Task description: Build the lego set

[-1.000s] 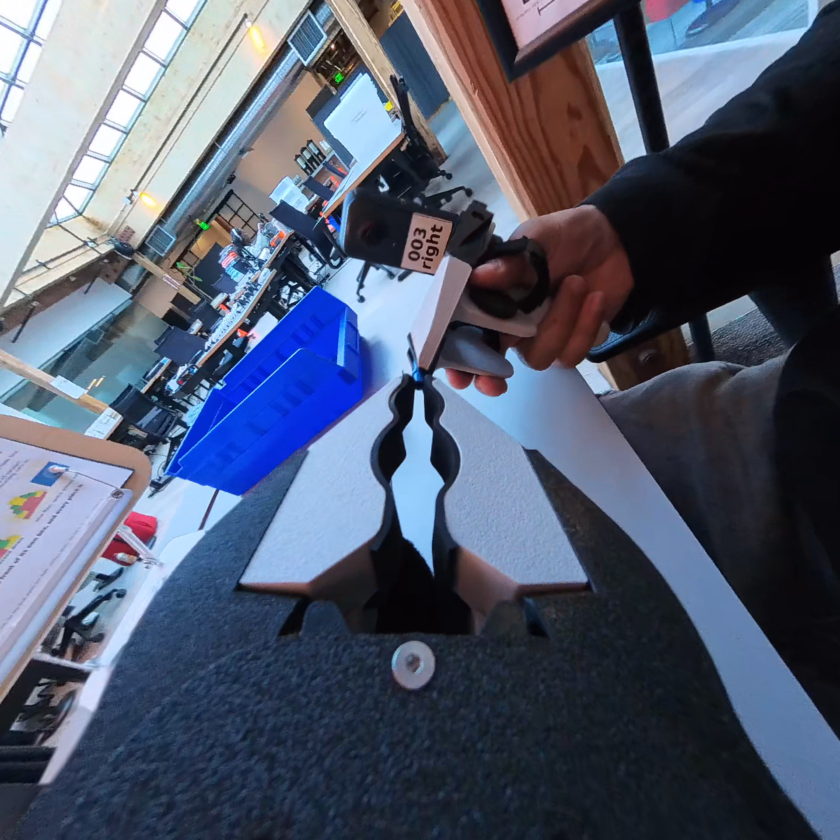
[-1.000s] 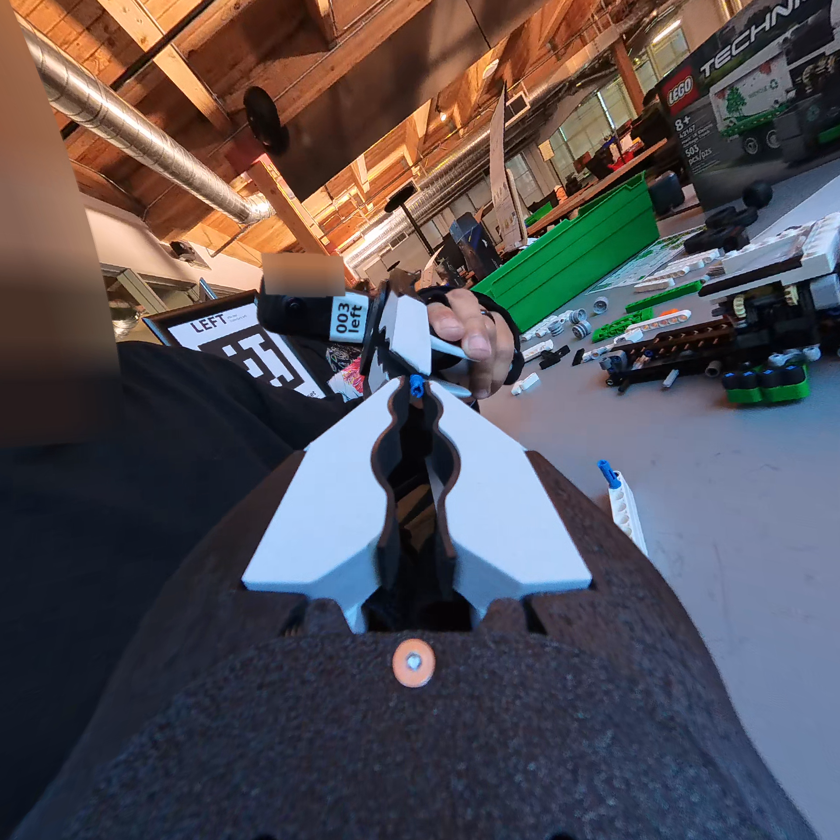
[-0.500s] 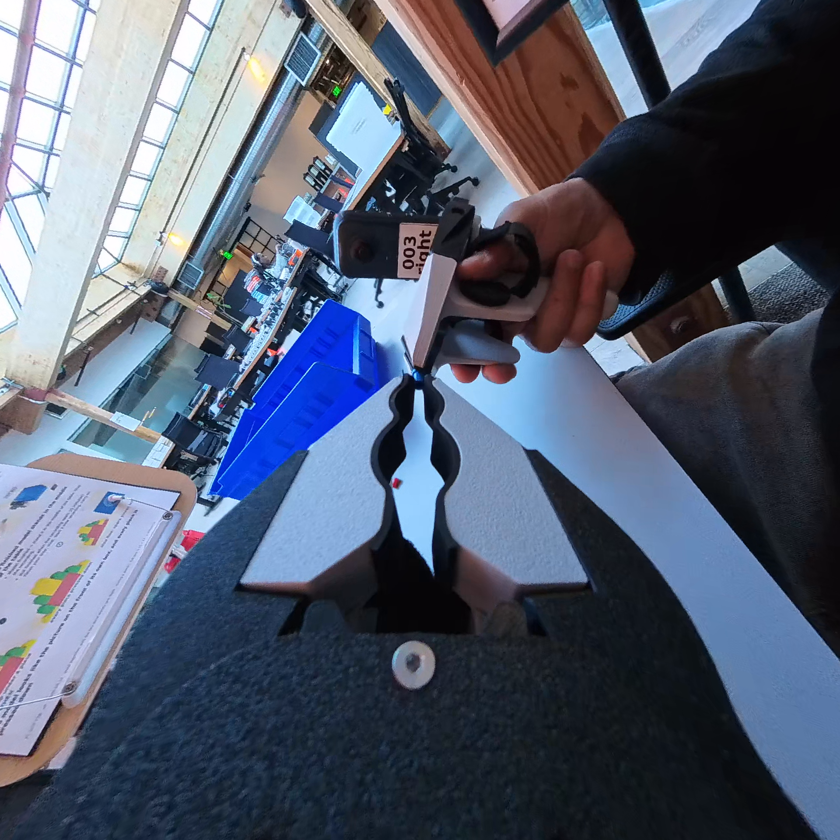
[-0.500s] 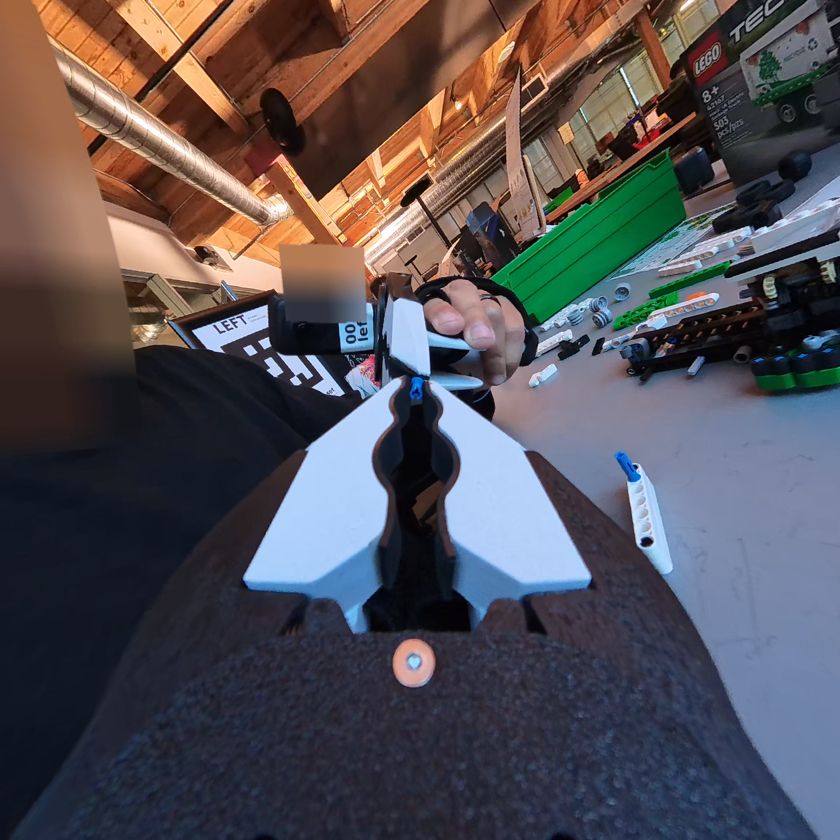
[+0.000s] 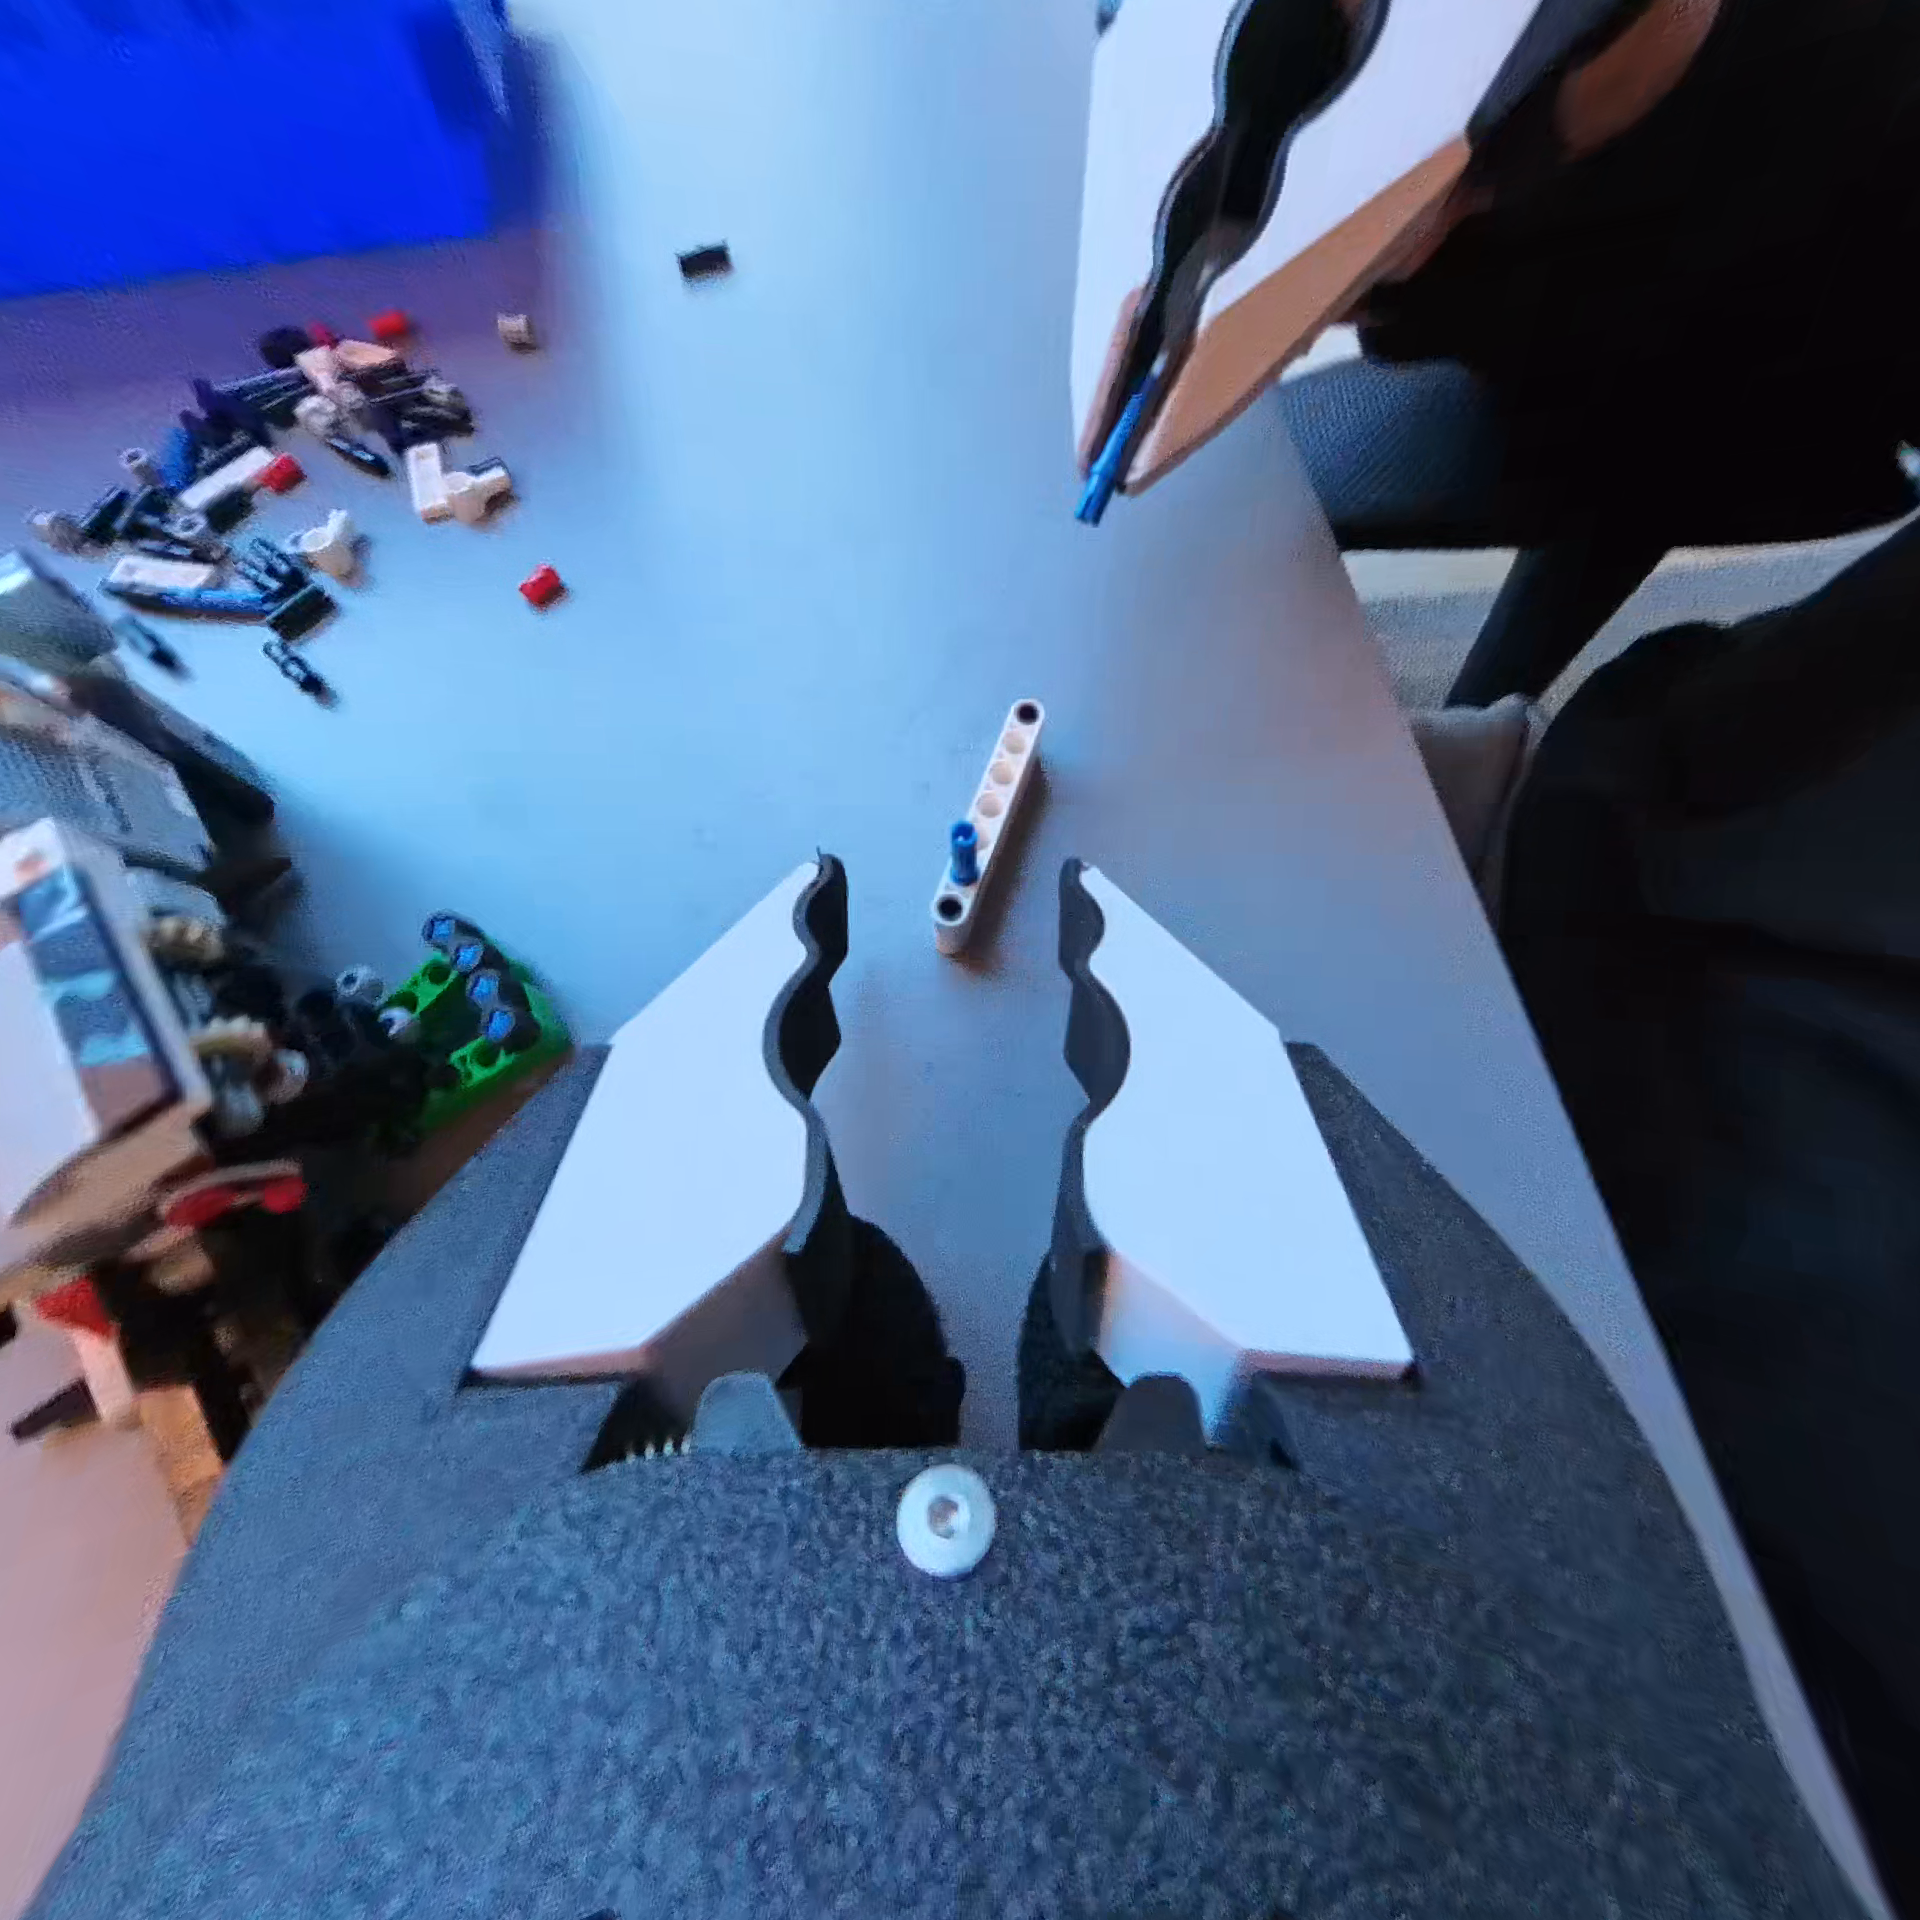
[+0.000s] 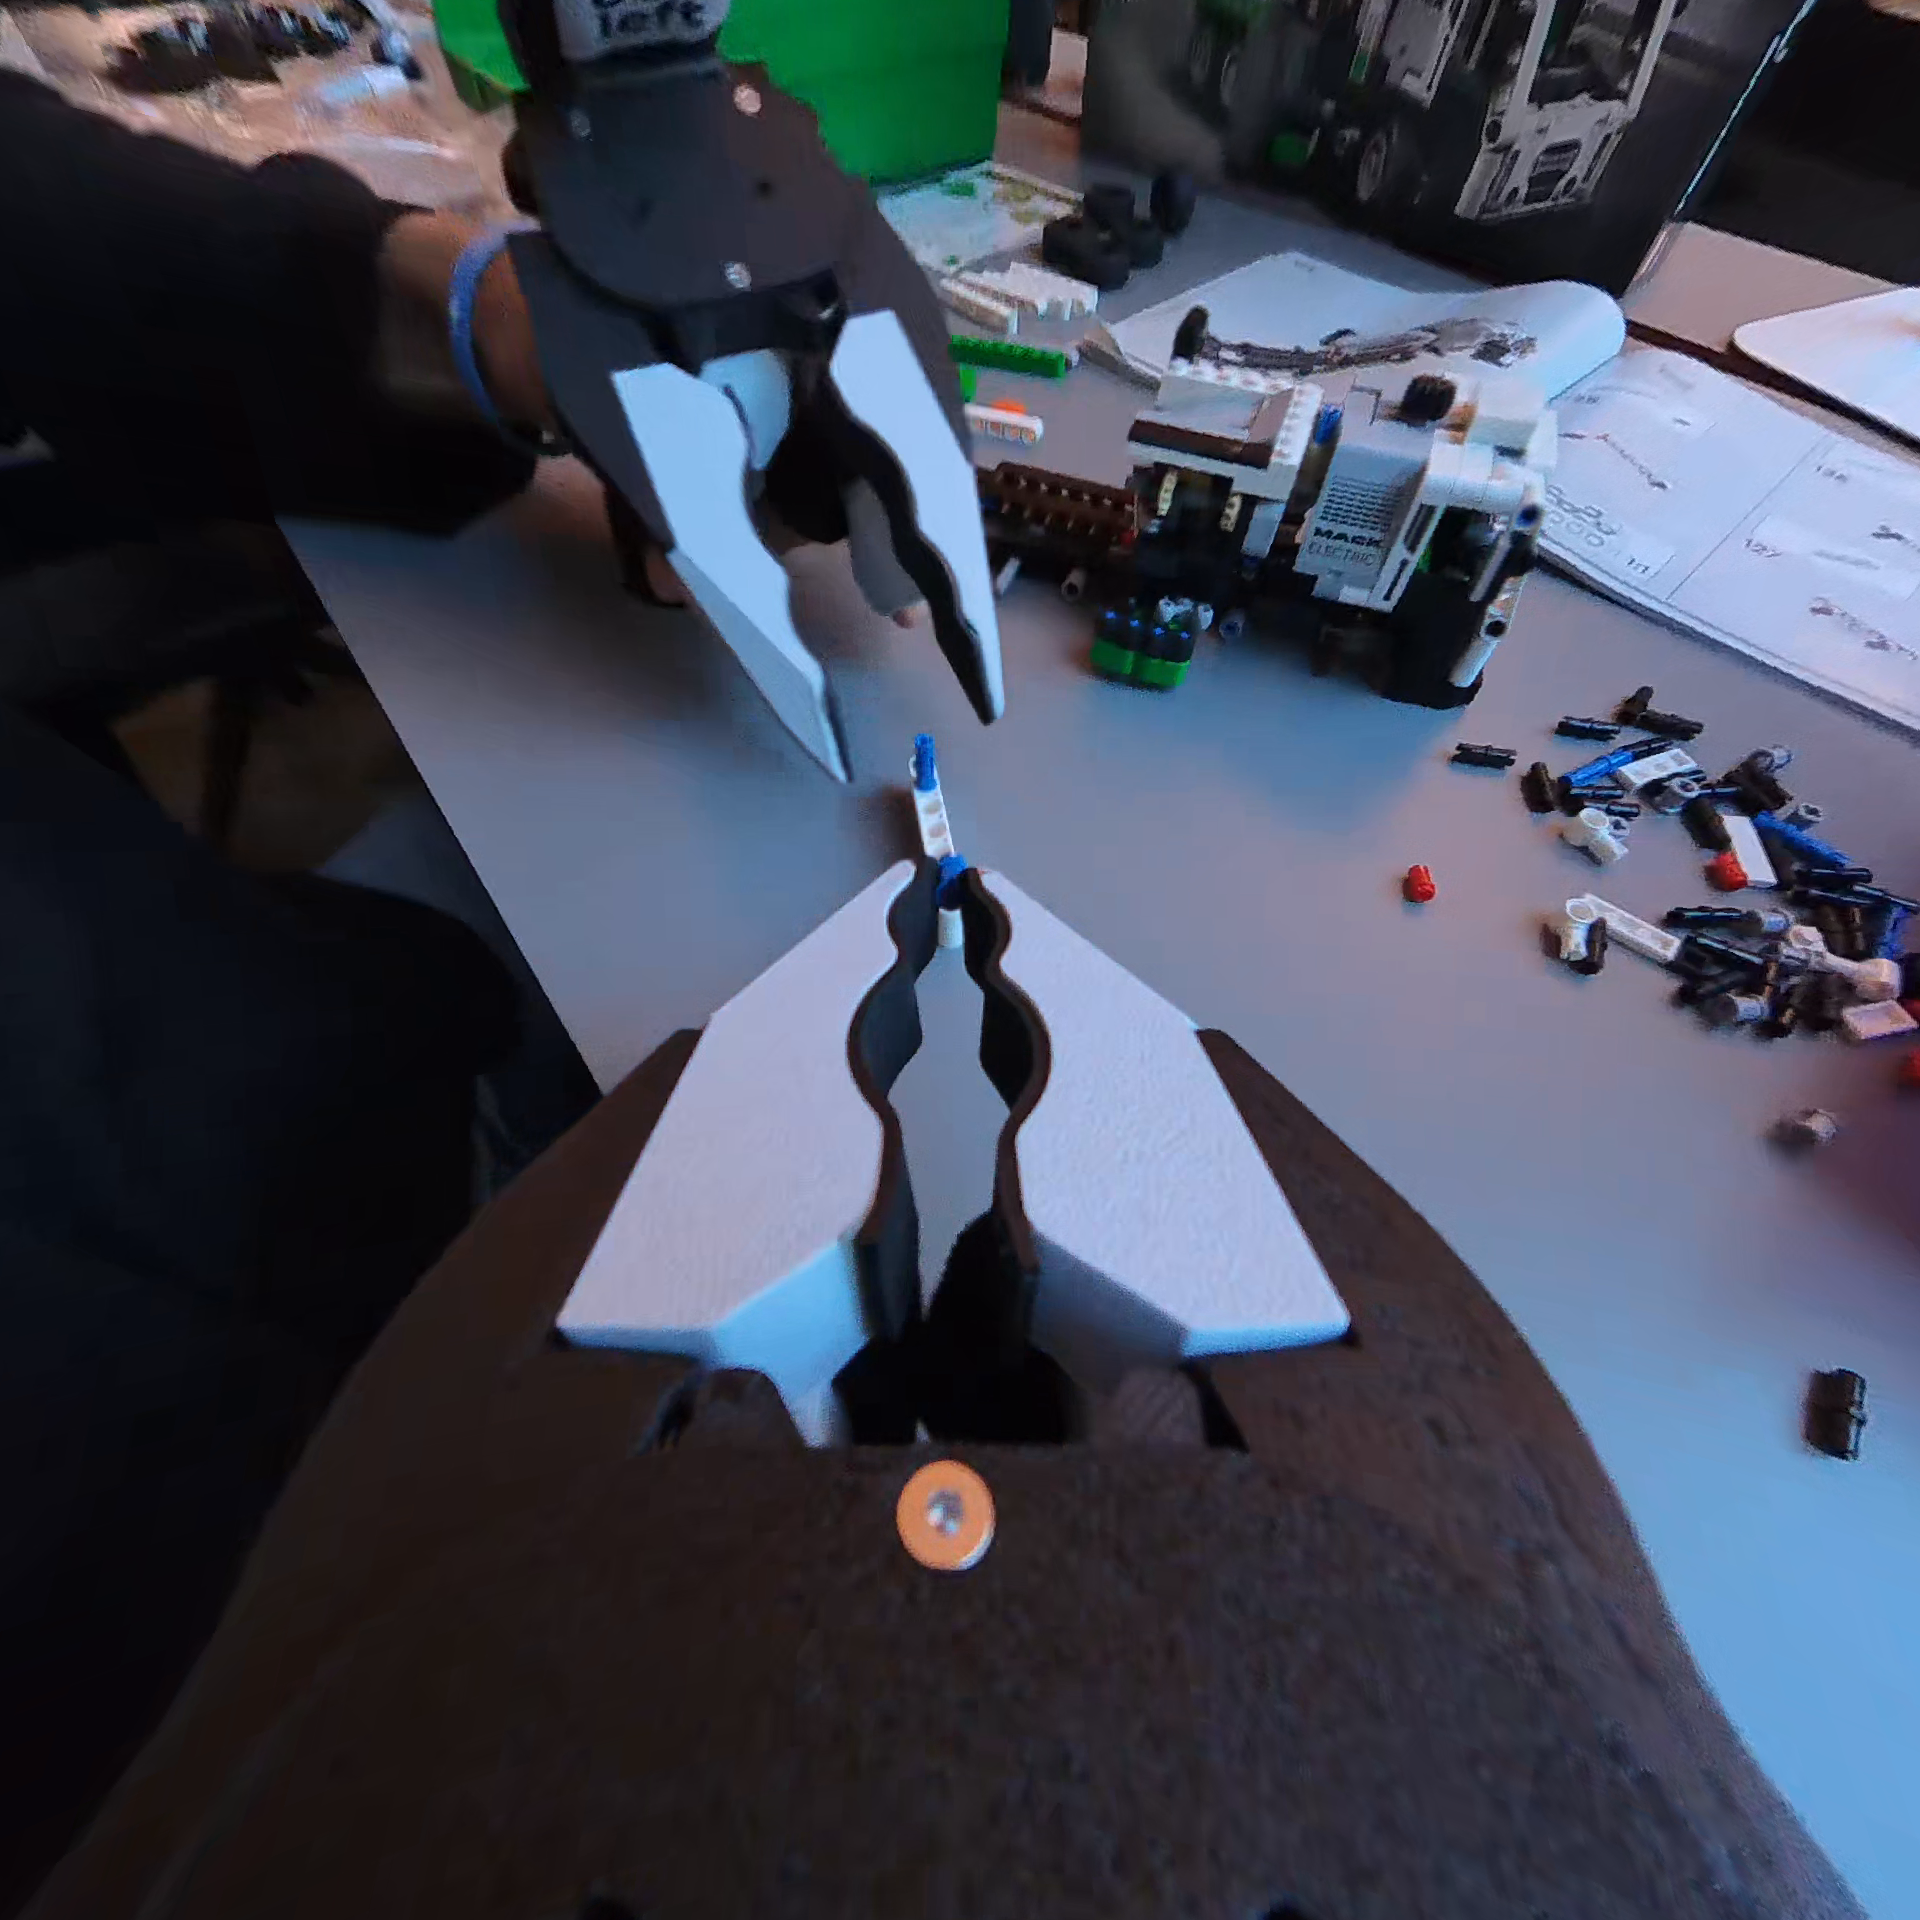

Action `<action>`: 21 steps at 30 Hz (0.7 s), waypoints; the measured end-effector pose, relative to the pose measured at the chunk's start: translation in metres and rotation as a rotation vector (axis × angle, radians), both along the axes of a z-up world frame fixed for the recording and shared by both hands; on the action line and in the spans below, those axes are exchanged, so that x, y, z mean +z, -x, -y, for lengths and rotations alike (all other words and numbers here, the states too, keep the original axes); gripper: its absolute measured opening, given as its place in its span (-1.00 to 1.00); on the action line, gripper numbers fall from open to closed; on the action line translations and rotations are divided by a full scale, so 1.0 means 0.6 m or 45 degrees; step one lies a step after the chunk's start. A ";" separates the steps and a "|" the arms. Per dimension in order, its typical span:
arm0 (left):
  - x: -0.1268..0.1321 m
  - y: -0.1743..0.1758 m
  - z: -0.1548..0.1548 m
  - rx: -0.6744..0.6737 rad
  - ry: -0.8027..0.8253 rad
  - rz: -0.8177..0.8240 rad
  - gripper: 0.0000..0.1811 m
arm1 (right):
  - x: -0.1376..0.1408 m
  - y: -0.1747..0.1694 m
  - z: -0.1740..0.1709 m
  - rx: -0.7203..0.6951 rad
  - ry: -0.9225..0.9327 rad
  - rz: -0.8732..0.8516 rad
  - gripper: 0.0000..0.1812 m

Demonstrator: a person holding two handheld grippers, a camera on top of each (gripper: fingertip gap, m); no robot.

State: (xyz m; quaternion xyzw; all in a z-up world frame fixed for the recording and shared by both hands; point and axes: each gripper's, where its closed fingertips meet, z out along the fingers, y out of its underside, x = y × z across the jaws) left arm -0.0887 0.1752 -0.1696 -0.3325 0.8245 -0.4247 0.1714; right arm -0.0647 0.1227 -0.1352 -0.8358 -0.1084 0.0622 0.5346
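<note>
Left gripper (image 5: 951, 883) spread wide and empty, poised over the white beam (image 5: 992, 821), which lies flat on the grey table (image 5: 790, 582) just past the fingertips at about 12 o'clock in the left wrist view. One blue pin (image 5: 961, 844) already stands in the beam near its close end. Right gripper (image 6: 940, 883) clenched on a second blue pin (image 6: 948, 878), held at the very tips; from the left wrist view it sits at 1 o'clock, pin (image 5: 1112, 457) pointing down toward the table. Half-built truck (image 6: 1340, 520) at 1 o'clock in the right wrist view, loose parts pile (image 6: 1745, 925) at 3 o'clock. Risks, as I judge them: the beam is unheld, so pressing the pin in could skate or tip it; the tip-only grip could let the pin twist or pop free; closing the left jaws may knock the seated pin.
</note>
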 end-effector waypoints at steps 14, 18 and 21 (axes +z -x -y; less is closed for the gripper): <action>-0.034 -0.027 0.054 -0.232 -0.103 -0.110 -0.76 | -0.008 0.004 -0.009 0.062 -0.002 -0.190 -0.96; -0.034 -0.035 0.054 -0.206 -0.106 -0.111 -0.93 | -0.010 0.002 -0.009 0.056 0.009 -0.211 -0.96; -0.035 -0.036 0.056 -0.185 -0.088 -0.136 -0.93 | -0.015 -0.002 -0.013 0.036 0.040 -0.192 -0.96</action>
